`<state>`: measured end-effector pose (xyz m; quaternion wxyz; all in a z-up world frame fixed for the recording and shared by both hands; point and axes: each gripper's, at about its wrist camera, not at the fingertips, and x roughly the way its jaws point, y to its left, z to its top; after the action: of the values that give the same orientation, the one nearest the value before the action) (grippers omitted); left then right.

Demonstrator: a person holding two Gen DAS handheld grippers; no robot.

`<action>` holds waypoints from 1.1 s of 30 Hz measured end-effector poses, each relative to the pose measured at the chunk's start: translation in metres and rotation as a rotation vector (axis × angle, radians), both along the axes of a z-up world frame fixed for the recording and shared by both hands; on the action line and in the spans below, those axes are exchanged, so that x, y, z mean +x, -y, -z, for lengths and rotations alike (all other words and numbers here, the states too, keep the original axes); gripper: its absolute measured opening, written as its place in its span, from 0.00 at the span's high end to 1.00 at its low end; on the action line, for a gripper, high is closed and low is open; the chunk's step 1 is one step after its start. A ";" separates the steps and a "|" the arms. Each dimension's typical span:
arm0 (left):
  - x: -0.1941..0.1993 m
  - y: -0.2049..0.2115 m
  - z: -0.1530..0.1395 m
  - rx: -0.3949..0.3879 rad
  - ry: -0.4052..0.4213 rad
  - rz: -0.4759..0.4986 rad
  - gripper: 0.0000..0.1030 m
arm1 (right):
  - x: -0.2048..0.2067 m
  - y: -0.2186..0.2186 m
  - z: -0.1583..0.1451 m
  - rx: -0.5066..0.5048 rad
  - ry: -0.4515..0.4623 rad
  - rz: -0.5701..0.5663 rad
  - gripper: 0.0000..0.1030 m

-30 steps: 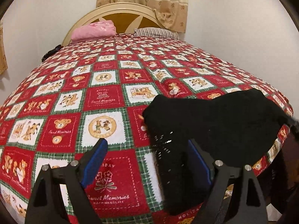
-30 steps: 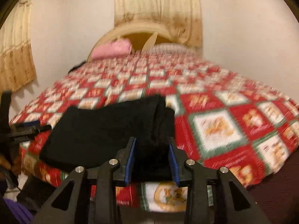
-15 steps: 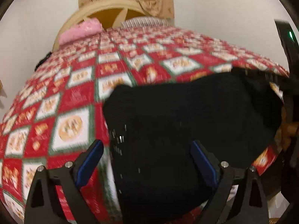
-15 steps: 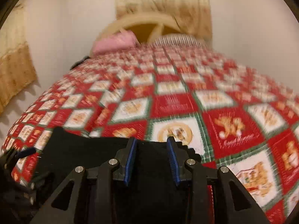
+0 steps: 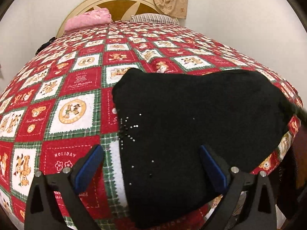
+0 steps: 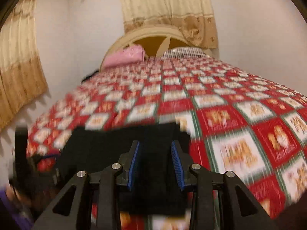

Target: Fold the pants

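Observation:
Black pants [image 5: 191,115] lie folded and flat on the red teddy-bear bedspread [image 5: 76,80], near its front right corner. My left gripper [image 5: 150,149] hovers over their near left edge. Its jaws are opening wide: one blue pad is over the bedspread, the other over the cloth, and neither presses on it. In the blurred right wrist view my right gripper [image 6: 155,143] is shut on a fold of the pants [image 6: 115,141], and black cloth fills the gap between its pads.
A pink pillow [image 5: 88,20] and a striped pillow [image 5: 153,18] lie at the cream headboard [image 5: 122,2]. Beige curtains [image 6: 168,9] hang on the walls. The bed edge [image 5: 287,140] drops off just right of the pants. The bedspread [image 6: 230,115] stretches far beyond them.
The left jaws have spread wider and that gripper has slid right, over the pants. The right gripper, still clamped on cloth, swung forward over the bed and came back.

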<state>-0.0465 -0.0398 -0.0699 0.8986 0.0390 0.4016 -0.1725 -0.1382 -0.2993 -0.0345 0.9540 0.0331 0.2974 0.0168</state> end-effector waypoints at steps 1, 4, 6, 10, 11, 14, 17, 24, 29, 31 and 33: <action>0.000 0.001 0.000 0.002 0.000 0.002 0.01 | -0.005 0.000 0.009 -0.022 -0.023 0.006 0.65; 0.000 0.000 0.001 0.007 -0.007 -0.006 0.01 | -0.020 0.018 0.028 0.082 -0.027 0.062 0.45; -0.001 -0.001 -0.001 0.011 -0.009 -0.007 0.01 | -0.019 0.028 0.029 0.158 -0.040 0.063 0.44; -0.008 -0.010 -0.008 0.016 0.013 -0.012 0.01 | -0.018 0.023 0.021 0.105 -0.083 0.030 0.43; -0.009 -0.014 -0.010 0.012 0.016 -0.019 0.01 | -0.019 0.024 0.020 0.115 -0.091 0.028 0.43; -0.010 -0.034 -0.022 -0.025 0.052 -0.063 0.01 | -0.027 0.031 0.010 0.178 -0.070 0.044 0.43; -0.003 -0.050 -0.031 -0.067 0.075 -0.108 0.01 | -0.031 0.036 -0.004 0.222 -0.004 0.056 0.43; 0.029 -0.039 -0.013 -0.141 -0.060 -0.108 0.01 | -0.003 0.039 -0.009 0.281 0.040 0.071 0.43; 0.030 -0.025 0.001 -0.137 -0.106 -0.098 0.01 | 0.015 0.042 0.014 0.314 -0.013 0.092 0.43; 0.026 -0.021 0.002 -0.116 -0.085 -0.089 0.00 | 0.014 0.041 0.021 0.318 -0.023 0.082 0.43; 0.025 -0.020 0.003 -0.110 -0.072 -0.091 0.00 | 0.008 0.038 0.023 0.317 0.002 0.067 0.39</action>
<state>-0.0218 -0.0202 -0.0728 0.8914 -0.0349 0.4247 -0.1546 -0.1301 -0.3374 -0.0576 0.9371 0.1931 0.2890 0.0314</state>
